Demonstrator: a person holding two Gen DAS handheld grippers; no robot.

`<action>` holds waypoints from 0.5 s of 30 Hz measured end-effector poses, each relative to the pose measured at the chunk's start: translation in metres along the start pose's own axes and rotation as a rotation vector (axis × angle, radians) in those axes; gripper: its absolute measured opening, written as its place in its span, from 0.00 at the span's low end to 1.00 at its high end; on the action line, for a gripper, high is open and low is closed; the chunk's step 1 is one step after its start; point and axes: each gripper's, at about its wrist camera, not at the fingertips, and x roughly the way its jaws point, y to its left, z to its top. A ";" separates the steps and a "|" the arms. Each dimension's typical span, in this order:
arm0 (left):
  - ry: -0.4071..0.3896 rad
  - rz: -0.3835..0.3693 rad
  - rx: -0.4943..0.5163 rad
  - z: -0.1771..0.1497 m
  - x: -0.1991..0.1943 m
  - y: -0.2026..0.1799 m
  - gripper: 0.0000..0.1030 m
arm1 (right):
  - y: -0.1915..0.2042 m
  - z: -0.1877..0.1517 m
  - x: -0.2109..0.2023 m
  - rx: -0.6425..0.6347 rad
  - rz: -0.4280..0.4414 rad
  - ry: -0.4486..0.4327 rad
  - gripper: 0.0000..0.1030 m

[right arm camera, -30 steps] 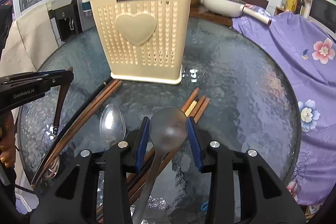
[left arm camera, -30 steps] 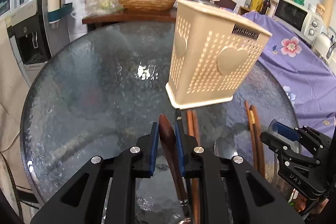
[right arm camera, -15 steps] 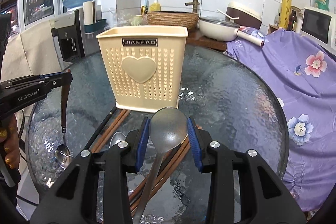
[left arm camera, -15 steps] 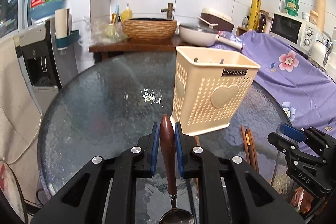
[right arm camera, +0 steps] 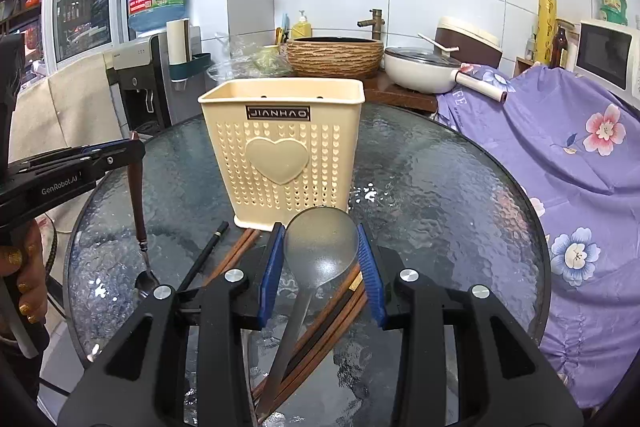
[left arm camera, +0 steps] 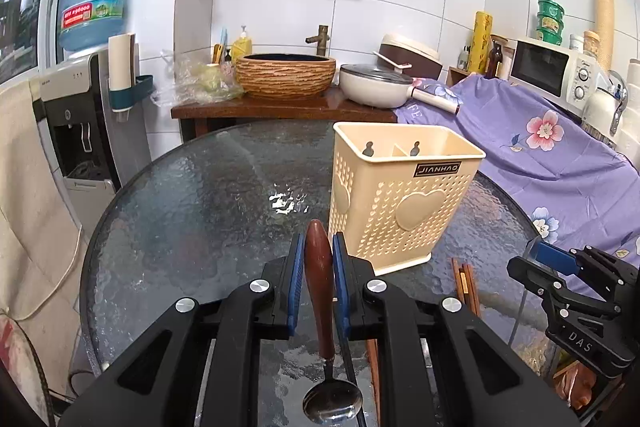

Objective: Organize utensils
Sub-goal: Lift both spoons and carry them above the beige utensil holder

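Left wrist view: left tool (left arm camera: pixel 316 281) clamped the brown wooden-handled spoon (left arm camera: pixel 319 279), bowl dangling; it could swing and catch the rim of the cream perforated plastic caddy (left arm camera: pixel 400 211) on the glass surface (left arm camera: pixel 192 227). Caddy looked lower than earlier. Right wrist view: right tool (right arm camera: pixel 322 261) pinched the grey metal ladle (right arm camera: pixel 320 247) by its rounded bowl, which might slip; chopsticks (right arm camera: pixel 332 311) sat further below than before.

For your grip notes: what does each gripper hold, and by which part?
Left gripper holds a wooden-handled spoon by its handle. Right gripper holds a metal spoon by its bowl.
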 end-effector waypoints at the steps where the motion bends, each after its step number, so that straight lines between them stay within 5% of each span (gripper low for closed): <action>1: -0.004 -0.002 0.001 0.001 -0.001 0.000 0.14 | 0.000 0.001 -0.001 -0.002 0.003 -0.003 0.36; 15: -0.034 -0.015 0.010 0.010 -0.009 -0.002 0.14 | 0.000 0.010 -0.012 -0.002 0.029 -0.029 0.36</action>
